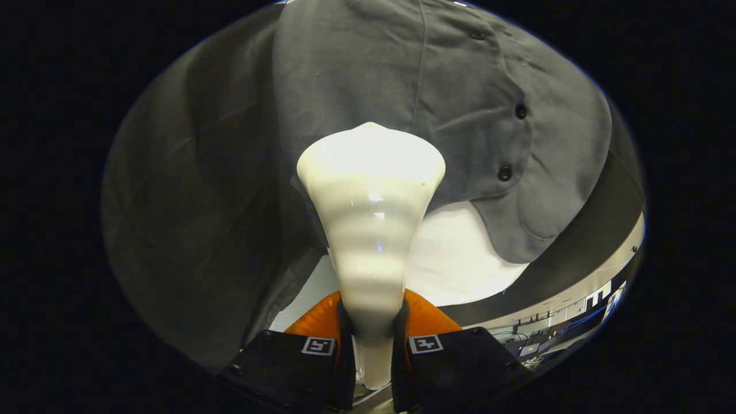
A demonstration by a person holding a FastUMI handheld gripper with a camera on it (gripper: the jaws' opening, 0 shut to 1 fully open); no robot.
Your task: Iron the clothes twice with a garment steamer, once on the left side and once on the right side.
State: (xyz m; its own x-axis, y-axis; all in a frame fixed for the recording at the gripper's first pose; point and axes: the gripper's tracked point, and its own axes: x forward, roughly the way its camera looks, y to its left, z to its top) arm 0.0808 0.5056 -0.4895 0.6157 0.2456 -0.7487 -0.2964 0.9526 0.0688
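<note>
While clamped on the white steamer, tool fingers grip its neck, head against grey shirt.

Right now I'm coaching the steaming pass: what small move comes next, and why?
Probably slide the steamer, clamped in the hand-held gripper, slowly along the grey shirt; its head already sits at the fabric beside the button placket.

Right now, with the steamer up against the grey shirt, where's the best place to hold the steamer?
Hold the narrow handle, where the fingers already clamp it from both sides. The white steamer tapers from a wide head down to that slim neck, so the gripper closes fully there and the head stays free to face the grey shirt.
</note>
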